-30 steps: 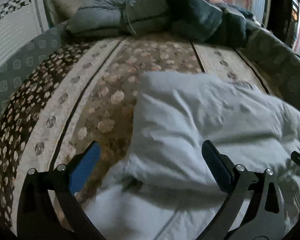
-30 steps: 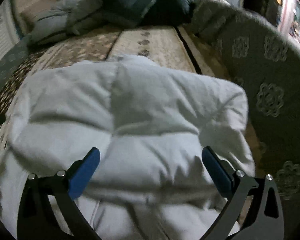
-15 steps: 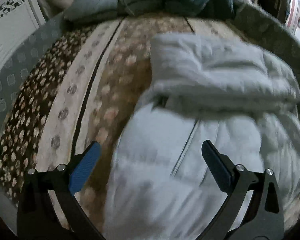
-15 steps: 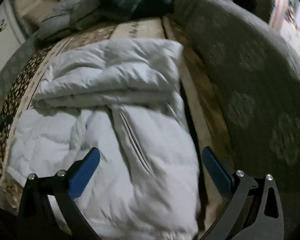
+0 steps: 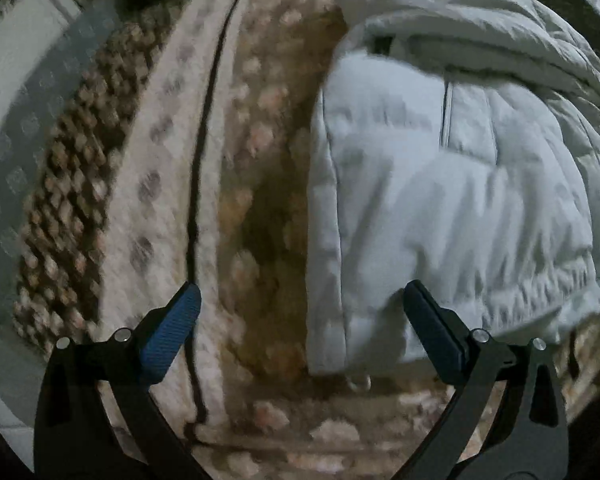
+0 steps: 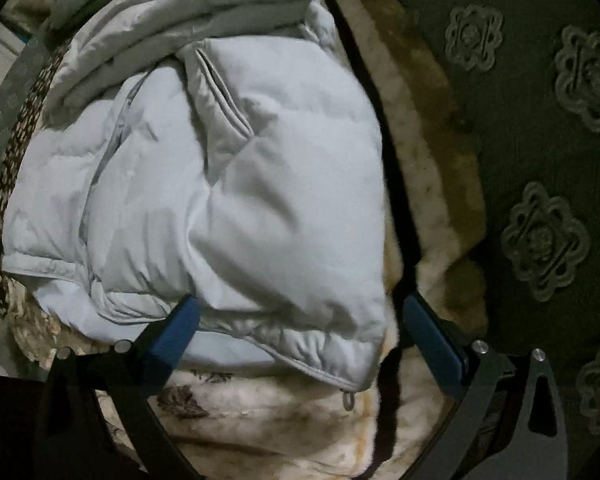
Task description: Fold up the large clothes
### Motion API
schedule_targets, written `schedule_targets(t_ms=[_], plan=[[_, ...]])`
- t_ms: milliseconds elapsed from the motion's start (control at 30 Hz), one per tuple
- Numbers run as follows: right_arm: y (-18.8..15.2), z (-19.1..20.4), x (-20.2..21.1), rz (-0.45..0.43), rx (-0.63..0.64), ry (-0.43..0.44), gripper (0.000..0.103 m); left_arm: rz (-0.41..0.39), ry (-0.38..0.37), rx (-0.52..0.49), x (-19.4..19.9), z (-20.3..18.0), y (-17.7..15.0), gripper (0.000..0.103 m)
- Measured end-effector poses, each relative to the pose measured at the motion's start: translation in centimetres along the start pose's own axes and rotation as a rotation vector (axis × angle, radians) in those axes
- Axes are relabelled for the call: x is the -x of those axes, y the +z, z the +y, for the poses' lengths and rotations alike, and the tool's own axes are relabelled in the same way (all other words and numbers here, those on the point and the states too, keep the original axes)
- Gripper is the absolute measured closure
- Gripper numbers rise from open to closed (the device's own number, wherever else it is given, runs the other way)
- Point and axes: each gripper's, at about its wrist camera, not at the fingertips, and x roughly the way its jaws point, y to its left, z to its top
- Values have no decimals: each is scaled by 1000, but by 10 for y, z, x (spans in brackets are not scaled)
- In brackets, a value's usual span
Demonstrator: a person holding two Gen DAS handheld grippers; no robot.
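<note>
1. Left tongs (image 5: pixel 300 320) and right tongs (image 6: pixel 300 320): both spread wide, gripping nothing.
2. Jacket (image 6: pixel 228 184): pale, puffy, partly folded; its near hem lies between the right tongs and right of the left tongs.
3. Risk: the slick padded fill may spring the fold open, or slip from a shallow pinch.
4. Surface: a patterned blanket (image 5: pixel 260 216) on a bed; room dim.

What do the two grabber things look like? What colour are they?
Both look alike. The left gripper and right gripper each have two black metal arms with cut-out holes and small silver screws. Their fingers wear flat, ridged blue pads. No cables, hands or sleeves show.
</note>
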Motion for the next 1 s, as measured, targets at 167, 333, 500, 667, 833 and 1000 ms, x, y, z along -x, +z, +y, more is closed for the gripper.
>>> schedule_targets(t_ms=[167, 333, 500, 667, 833, 1000], plan=[[5, -10, -15, 40, -90, 46, 2, 130, -142, 150, -30, 20, -7, 3], [8, -9, -39, 115, -72, 97, 1, 173, -328, 193, -44, 17, -4, 3], [12, -12, -38, 99, -74, 127, 8, 195, -243, 69, -56, -12, -1, 3], [9, -15, -27, 92, -56, 145, 27, 173, -184, 24, -64, -29, 3, 16], [9, -15, -17, 75, -40, 152, 60, 116, -169, 8, -49, -45, 11, 53], [11, -26, 21, -60, -69, 173, 86, -18, -207, 83, -9, -30, 13, 79]])
